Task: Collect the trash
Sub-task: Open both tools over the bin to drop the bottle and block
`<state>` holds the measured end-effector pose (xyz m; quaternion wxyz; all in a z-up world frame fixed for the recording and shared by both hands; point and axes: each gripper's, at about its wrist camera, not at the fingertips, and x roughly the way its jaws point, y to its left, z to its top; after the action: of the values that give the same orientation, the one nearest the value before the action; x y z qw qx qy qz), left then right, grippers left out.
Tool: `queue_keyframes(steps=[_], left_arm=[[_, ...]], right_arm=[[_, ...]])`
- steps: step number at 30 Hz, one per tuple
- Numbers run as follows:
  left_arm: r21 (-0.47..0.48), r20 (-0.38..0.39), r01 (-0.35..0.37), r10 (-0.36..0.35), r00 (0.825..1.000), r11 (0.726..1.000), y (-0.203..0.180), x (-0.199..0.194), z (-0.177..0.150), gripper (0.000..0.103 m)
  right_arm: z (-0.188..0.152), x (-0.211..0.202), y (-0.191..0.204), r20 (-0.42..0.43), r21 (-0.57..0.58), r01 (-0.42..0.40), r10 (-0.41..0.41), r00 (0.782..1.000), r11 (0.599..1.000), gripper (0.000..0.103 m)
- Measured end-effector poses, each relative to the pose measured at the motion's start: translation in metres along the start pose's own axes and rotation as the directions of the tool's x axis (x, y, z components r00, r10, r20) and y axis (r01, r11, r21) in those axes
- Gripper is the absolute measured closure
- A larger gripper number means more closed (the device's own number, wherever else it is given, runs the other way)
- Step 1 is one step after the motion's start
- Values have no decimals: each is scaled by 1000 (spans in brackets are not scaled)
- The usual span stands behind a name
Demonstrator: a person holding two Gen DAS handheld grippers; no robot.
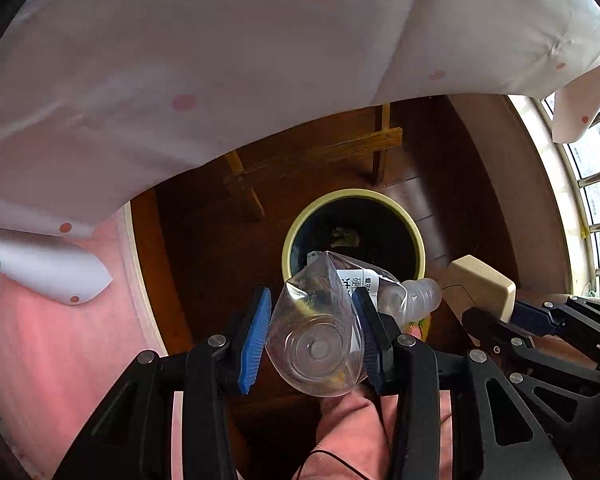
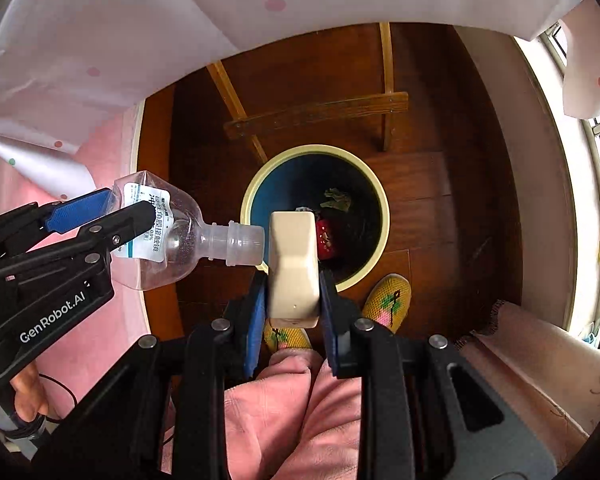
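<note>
At nine o'clock the left gripper point(image 2: 116, 210) is clamped on a clear plastic bottle point(image 2: 172, 236), neck pointing toward three. At centre the right gripper point(image 2: 292, 300) squeezes a cream block point(image 2: 292, 264) tight. Both hang above the bin point(image 2: 374, 196) at twelve.

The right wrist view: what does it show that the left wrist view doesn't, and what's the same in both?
Only the right wrist view shows the yellow knitted slippers, a red item in the bin, and the left hand-held gripper from the side. Only the left wrist view shows the clear plastic bottle base-on, and the right hand-held gripper from the side. Both show the bottle, the beige rectangular block, the round cream-rimmed dark bin and the white dotted cloth.
</note>
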<state>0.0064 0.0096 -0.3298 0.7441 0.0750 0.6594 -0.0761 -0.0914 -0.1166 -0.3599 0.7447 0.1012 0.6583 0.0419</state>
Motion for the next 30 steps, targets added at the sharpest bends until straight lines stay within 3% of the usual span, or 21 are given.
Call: queue_keyframes(steps=[3, 9, 11, 19, 23, 30], left_arm=[[-1, -28, 2, -2, 1000, 1000, -3, 35, -4, 59], [-47, -106, 7, -12, 994, 999, 5, 86, -14, 42], [-50, -96, 0, -4, 995, 999, 8, 89, -17, 28], [-116, -37, -36, 32, 999, 993, 28, 71, -29, 26], [-135, -1, -48, 49, 999, 990, 40, 56, -33, 26], [-176, 65, -47, 59, 996, 983, 54, 12, -31, 26]], right_arm=[[3, 32, -8, -24, -2, 5, -5, 1000, 1000, 81], [7, 77, -11, -68, -12, 9, -10, 998, 1000, 81], [10, 86, -9, -73, -16, 2, -3, 997, 1000, 81], [11, 93, 4, -72, -22, -49, 47, 996, 999, 76], [12, 80, 8, -51, -15, -66, 65, 997, 998, 70], [15, 37, 8, 15, 18, -73, 72, 997, 997, 70]])
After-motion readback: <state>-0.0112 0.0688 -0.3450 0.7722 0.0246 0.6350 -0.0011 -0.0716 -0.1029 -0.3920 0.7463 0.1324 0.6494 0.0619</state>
